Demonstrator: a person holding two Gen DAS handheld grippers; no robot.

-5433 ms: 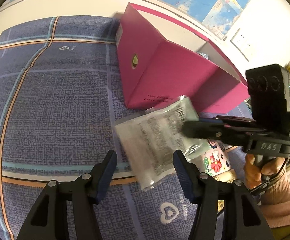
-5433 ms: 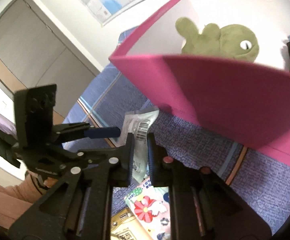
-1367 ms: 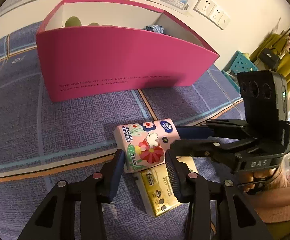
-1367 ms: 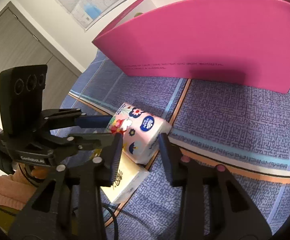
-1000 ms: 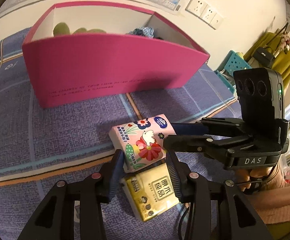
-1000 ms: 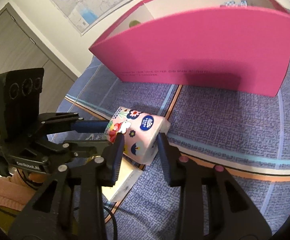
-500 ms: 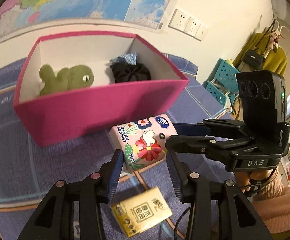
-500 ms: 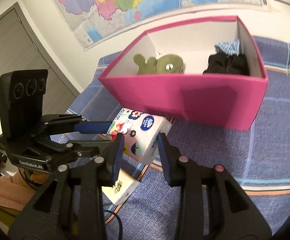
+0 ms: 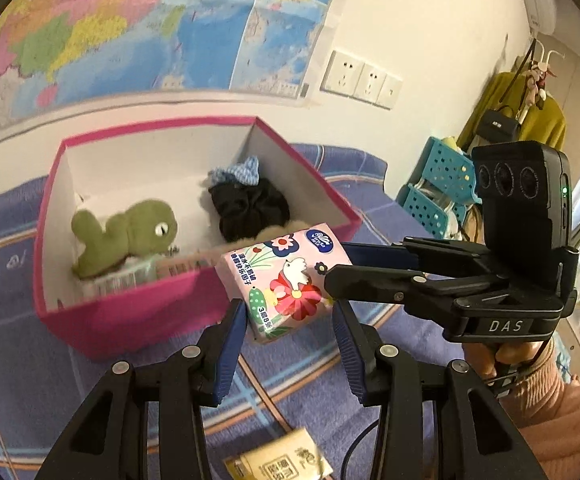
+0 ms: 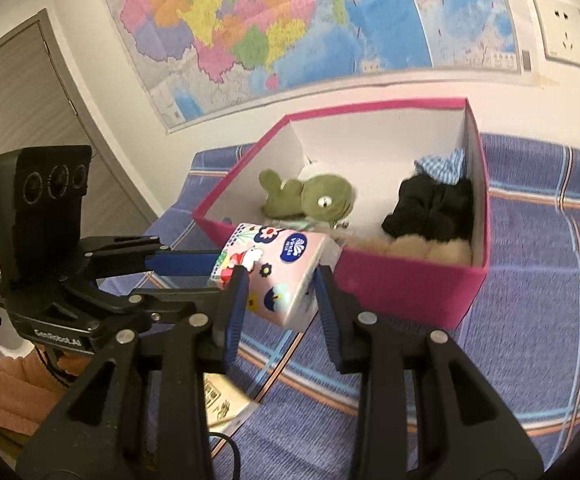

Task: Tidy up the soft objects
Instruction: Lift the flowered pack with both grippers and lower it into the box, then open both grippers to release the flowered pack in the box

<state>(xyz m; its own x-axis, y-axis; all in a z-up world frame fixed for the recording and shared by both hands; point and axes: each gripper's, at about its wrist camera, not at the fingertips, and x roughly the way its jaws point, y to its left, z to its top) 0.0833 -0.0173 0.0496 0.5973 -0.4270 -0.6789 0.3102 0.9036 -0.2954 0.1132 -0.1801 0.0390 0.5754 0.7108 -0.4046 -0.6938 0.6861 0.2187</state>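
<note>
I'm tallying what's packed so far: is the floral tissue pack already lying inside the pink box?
No, the floral tissue pack is held in the air in front of the pink box, gripped from both sides by the two hand-held grippers.

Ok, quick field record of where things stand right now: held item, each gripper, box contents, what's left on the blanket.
held item: floral tissue pack, in the air at the near wall of the pink box
left gripper: shut on the pack
right gripper: shut on the pack from the other side
box contents: green plush toy, black fabric bundle, blue checked cloth, beige fluffy item, clear packet under the plush
left on blanket: yellow tissue pack
surface: blue striped blanket
</note>
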